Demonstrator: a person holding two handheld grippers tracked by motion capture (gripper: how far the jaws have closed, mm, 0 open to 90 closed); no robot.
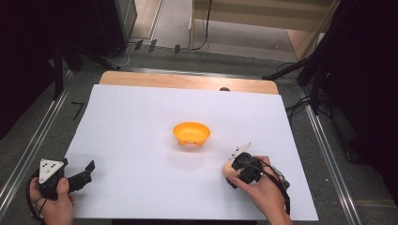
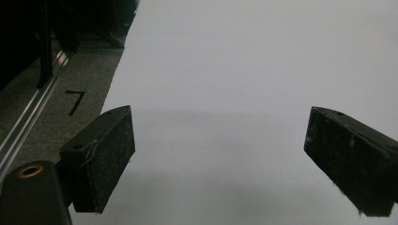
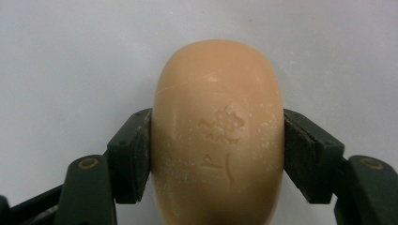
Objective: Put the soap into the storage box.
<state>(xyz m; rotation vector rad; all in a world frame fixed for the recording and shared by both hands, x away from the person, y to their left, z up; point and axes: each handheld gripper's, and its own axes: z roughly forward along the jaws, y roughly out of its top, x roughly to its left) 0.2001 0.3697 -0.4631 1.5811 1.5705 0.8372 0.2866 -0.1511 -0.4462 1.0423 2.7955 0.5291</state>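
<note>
Right gripper (image 3: pixel 218 154) has our soap bar (image 3: pixel 218 136) pinched across its sides, down near the table's (image 1: pixel 141 117) front edge, probably headed for the orange bowl (image 1: pixel 191 133). Left gripper (image 2: pixel 220 159) sits spread apart, holding nothing.

A black "7" (image 2: pixel 75 101), perhaps just tape, marks the grey floor (image 2: pixel 89 79).

Orange bowl (image 1: pixel 191 133) mid-sheet on white paper (image 1: pixel 141 140) over wooden table (image 1: pixel 187 81).
</note>
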